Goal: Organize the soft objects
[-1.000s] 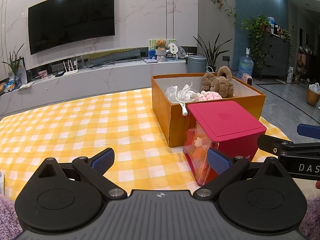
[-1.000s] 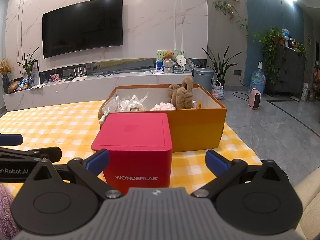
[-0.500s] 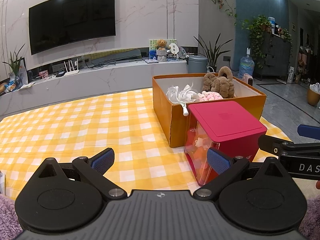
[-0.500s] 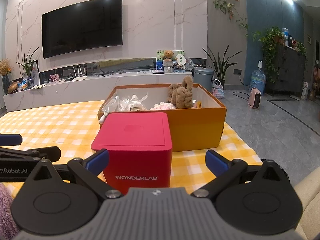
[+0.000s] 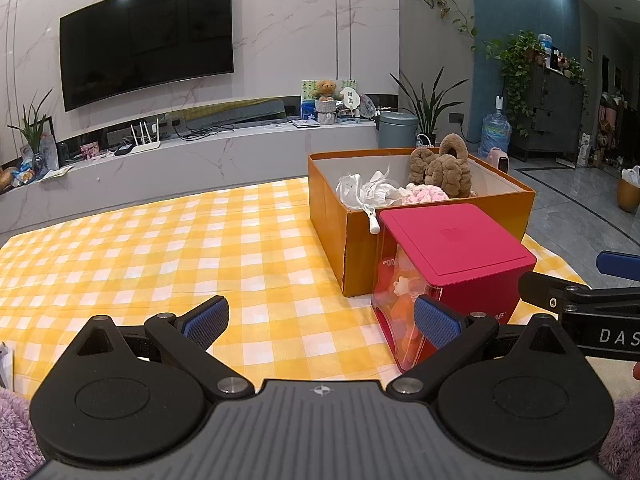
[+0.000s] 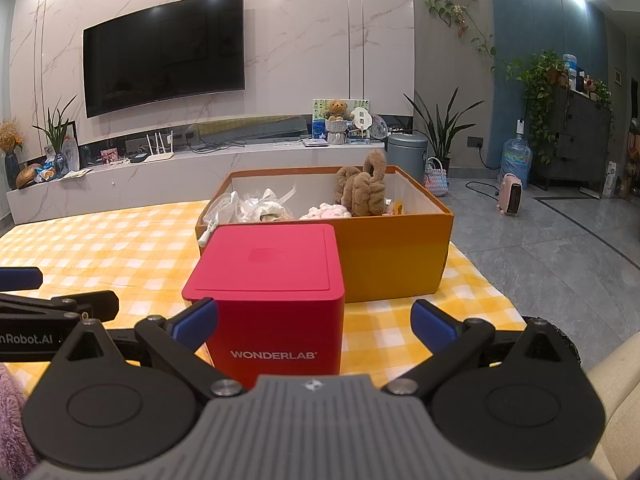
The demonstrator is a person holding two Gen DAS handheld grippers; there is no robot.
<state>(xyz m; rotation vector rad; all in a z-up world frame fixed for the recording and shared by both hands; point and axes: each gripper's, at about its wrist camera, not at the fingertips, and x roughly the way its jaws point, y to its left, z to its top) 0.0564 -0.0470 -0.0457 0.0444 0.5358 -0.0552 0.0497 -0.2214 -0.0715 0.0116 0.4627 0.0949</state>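
An open orange cardboard box point(image 5: 502, 210) point(image 6: 394, 256) stands on the yellow checked cloth. Inside it lie a brown plush toy point(image 5: 440, 170) point(image 6: 362, 188), a pink knitted piece point(image 5: 424, 194) point(image 6: 326, 212) and crumpled white soft items point(image 5: 366, 190) point(image 6: 258, 206). A red lidded WONDERLAB container point(image 5: 456, 252) point(image 6: 268, 284) with a clear side stands just in front of the box. My left gripper point(image 5: 320, 322) is open and empty, low over the cloth left of the container. Also open and empty, my right gripper point(image 6: 314, 322) sits right before the container's front.
The checked cloth point(image 5: 140, 248) stretches wide to the left. Purple fluffy fabric point(image 5: 16, 432) point(image 6: 12, 412) shows at the lower corners. Behind are a white TV bench point(image 5: 200, 160), a TV, plants and a grey bin point(image 6: 406, 150). Tiled floor point(image 6: 540, 240) lies right.
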